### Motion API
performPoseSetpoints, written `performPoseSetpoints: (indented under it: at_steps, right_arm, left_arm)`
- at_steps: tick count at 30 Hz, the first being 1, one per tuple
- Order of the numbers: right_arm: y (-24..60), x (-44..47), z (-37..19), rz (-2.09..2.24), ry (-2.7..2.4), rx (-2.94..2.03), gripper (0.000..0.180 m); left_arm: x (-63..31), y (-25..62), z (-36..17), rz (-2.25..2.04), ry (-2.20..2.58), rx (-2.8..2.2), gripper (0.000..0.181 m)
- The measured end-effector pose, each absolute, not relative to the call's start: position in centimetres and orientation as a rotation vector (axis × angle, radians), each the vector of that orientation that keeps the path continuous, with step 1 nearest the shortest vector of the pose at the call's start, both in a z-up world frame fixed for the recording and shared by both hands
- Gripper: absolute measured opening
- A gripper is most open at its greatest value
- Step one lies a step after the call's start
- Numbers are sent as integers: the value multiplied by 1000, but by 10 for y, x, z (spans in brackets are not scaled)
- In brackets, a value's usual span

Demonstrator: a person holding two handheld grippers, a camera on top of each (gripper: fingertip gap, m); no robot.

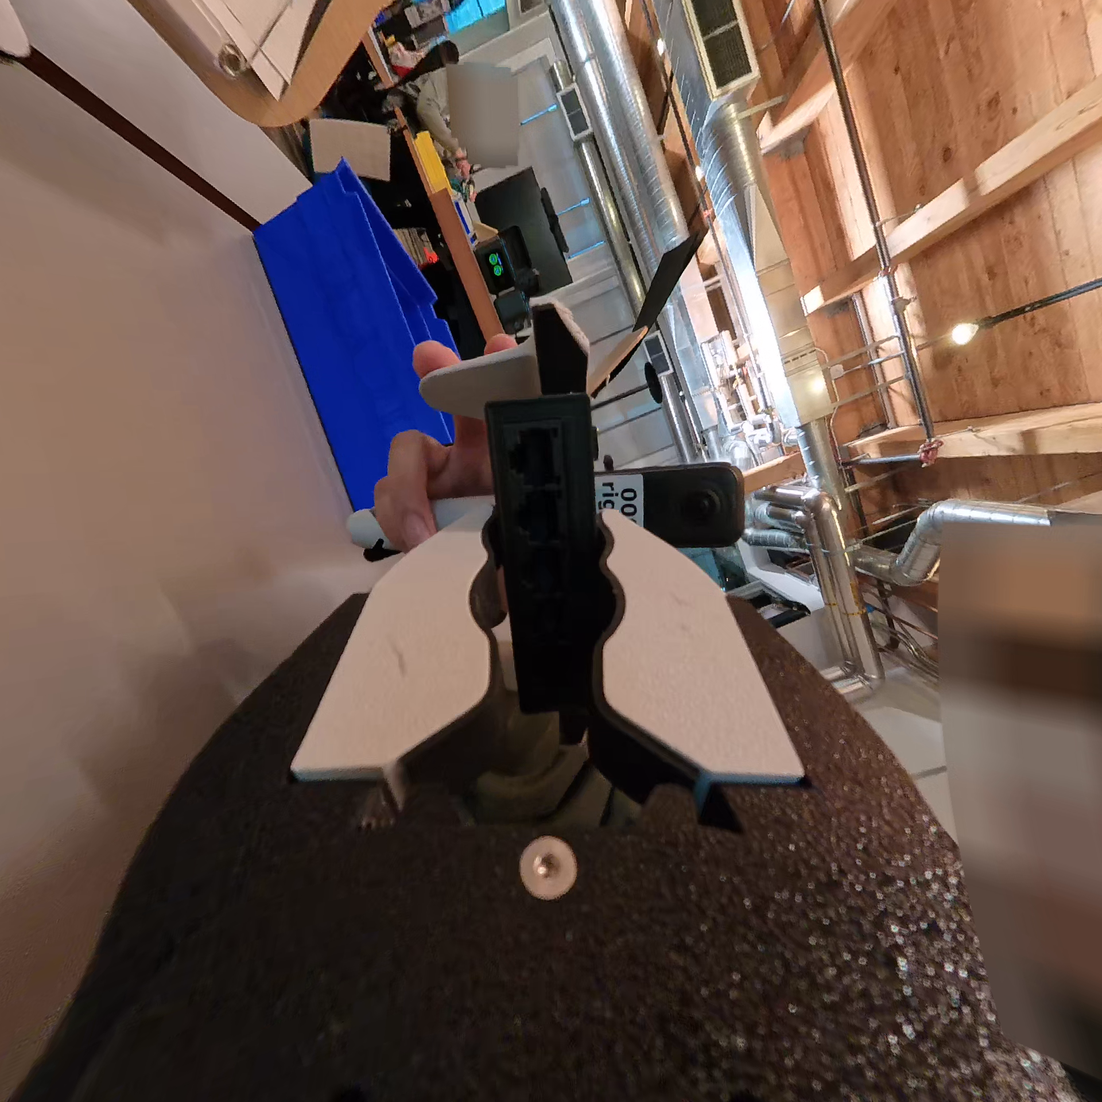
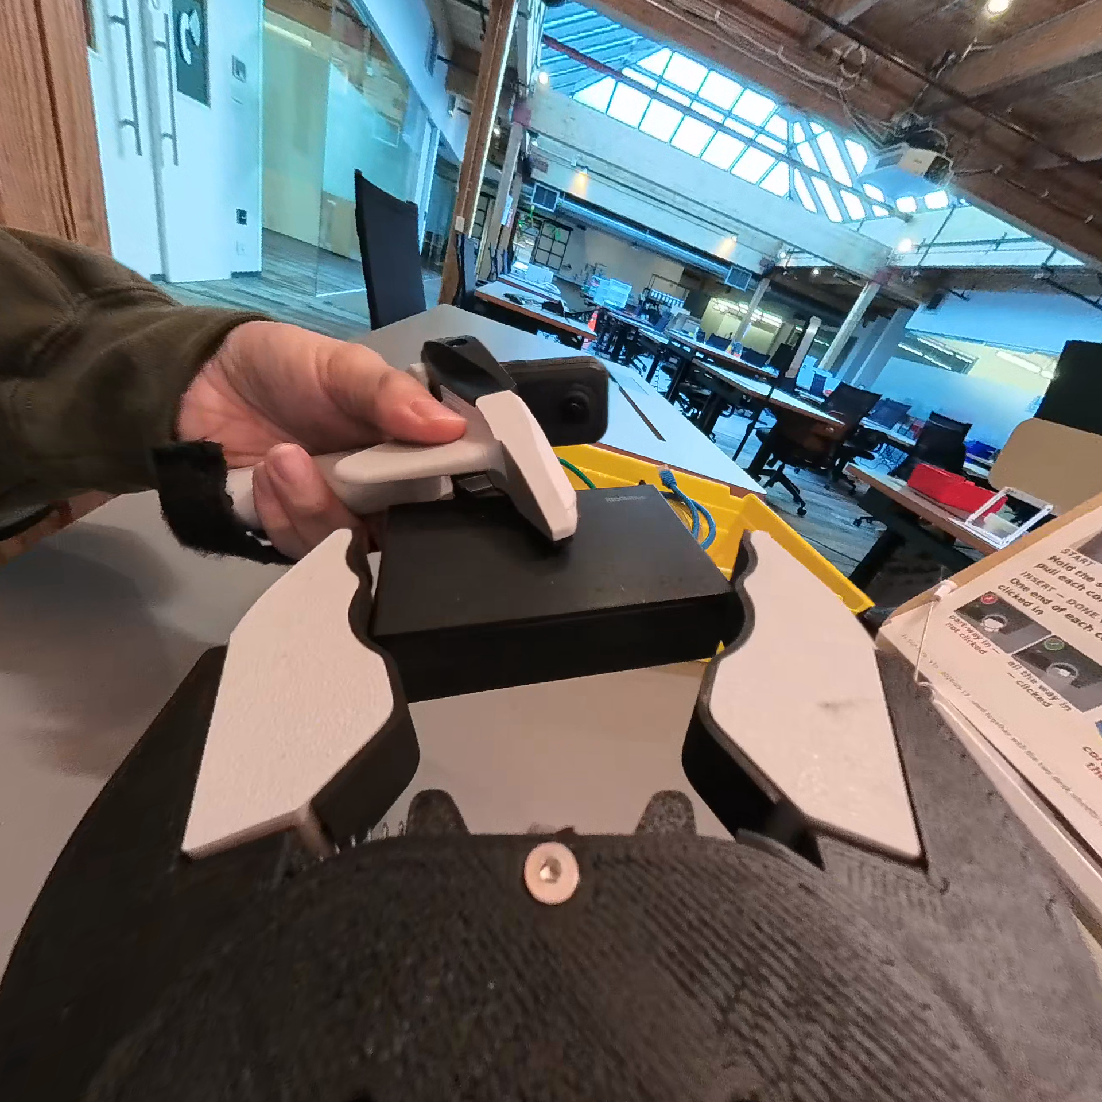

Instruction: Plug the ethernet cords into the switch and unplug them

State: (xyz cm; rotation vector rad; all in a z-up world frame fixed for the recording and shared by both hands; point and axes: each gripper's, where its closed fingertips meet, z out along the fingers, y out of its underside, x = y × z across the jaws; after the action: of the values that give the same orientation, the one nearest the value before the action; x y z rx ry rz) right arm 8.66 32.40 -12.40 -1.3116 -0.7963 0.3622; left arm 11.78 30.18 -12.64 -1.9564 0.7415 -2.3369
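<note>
The black switch (image 1: 539, 602) is held off the white table (image 2: 536, 745). My left gripper (image 1: 545, 536) is shut on it across its thin sides, and its row of ports faces the left camera with nothing plugged in. In the right wrist view the switch (image 2: 507, 572) lies flat with the left gripper (image 2: 557, 534) clamped on it from the left. My right gripper (image 2: 551, 560) has its jaws wide, touching both sides of the switch's near end. The right gripper also shows in the left wrist view (image 1: 525, 358), at the switch's far end. A blue cord (image 2: 692, 507) and a green cord (image 2: 572, 471) lie loose.
The cords lie in a yellow bin (image 2: 787, 536) behind the switch. A printed instruction sheet (image 2: 1014, 644) stands at the right. A blue bin (image 1: 334, 334) sits on the table beyond the right hand. A person (image 1: 432, 101) stands far off.
</note>
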Motion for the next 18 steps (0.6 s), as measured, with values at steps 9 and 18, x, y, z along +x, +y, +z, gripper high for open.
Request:
performPoseSetpoints:
  at_steps: [9,18]
  right_arm:
    - [283,86,-95,553,-790,-1194,112]
    - [228,89,-85,860,-629,-995,112]
  left_arm:
    - [100,274,-118,-2379,1031,-1832,41]
    - [95,219,-104,-2657,1196,-1829,62]
